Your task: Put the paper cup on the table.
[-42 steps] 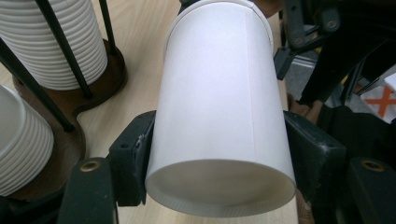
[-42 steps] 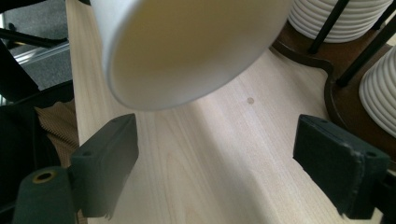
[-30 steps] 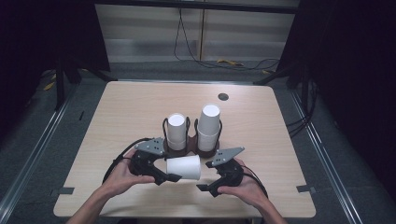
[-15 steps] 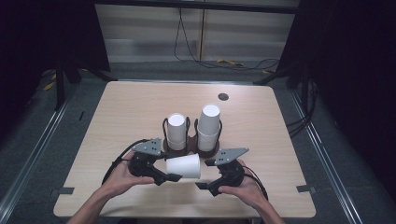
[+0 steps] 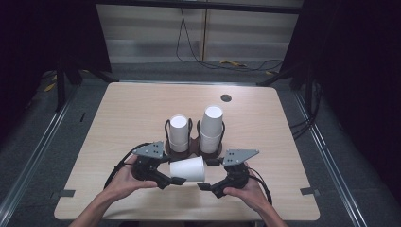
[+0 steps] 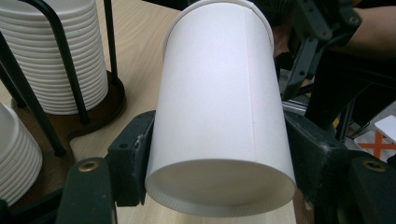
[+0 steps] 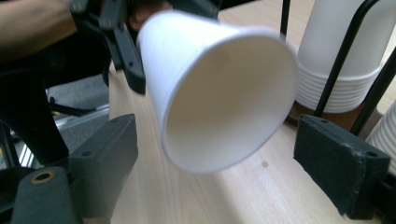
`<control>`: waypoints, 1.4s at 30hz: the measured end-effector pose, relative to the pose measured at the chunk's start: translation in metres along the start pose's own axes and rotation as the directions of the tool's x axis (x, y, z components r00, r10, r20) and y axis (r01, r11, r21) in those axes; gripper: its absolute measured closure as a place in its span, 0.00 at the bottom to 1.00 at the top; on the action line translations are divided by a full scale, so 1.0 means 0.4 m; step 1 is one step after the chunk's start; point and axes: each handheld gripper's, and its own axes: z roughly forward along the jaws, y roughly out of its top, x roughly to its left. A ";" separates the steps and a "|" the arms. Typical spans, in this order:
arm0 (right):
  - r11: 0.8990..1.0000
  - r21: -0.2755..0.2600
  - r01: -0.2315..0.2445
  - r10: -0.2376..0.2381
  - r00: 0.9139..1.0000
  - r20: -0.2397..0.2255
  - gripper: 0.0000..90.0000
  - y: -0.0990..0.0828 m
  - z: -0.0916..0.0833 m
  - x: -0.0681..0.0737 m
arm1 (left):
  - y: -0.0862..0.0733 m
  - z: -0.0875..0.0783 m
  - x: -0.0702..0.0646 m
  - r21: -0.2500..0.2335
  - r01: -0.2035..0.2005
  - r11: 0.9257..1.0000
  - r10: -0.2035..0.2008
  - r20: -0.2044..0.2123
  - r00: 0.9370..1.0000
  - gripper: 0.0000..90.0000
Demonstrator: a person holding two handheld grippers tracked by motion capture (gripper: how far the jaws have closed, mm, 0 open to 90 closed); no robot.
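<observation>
My left gripper (image 5: 177,181) holds a white paper cup (image 5: 187,169) on its side, base toward my left hand (image 5: 124,180), open mouth toward my right. In the left gripper view the cup (image 6: 219,98) sits squarely between my jaws, both pads pressed against its wall near the base end, so the jaws stand narrowed to the cup's width.

My right gripper (image 5: 204,185) faces it from the other side, jaws spread wide and just now opening a little further. In the right gripper view the cup's mouth (image 7: 224,98) hangs between my two pads; both pads stand clear of the rim, touching nothing. My right hand (image 5: 242,189) sits low on the near edge of the table (image 5: 118,109).

Just beyond both sets of jaws stands a dark rack (image 5: 188,150) with two stacks of cups (image 5: 178,132); the stack ahead of my right jaws (image 5: 212,127) is the taller. The held cup lies just short of the rack's base, apart from it, raised off the tabletop as far as I can tell.
</observation>
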 end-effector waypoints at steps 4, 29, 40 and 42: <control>1.000 -0.027 -0.008 0.008 1.000 -0.014 0.15 0.003 0.000 -0.003 | 0.000 0.006 -0.003 0.004 -0.012 1.000 0.012 0.014 1.000 0.35; 0.998 -0.042 -0.038 0.033 0.993 -0.112 0.21 0.009 0.013 -0.016 | 0.001 0.016 -0.011 -0.007 -0.030 1.000 0.030 0.052 0.998 0.36; 0.999 -0.044 -0.032 0.027 0.994 -0.108 0.25 0.010 0.012 -0.015 | -0.010 0.020 0.001 -0.007 -0.012 1.000 0.012 0.067 0.998 0.35; 0.998 -0.047 -0.035 0.029 0.993 -0.111 0.26 0.010 0.011 -0.015 | -0.011 0.021 0.002 -0.008 -0.011 1.000 0.012 0.066 0.998 0.34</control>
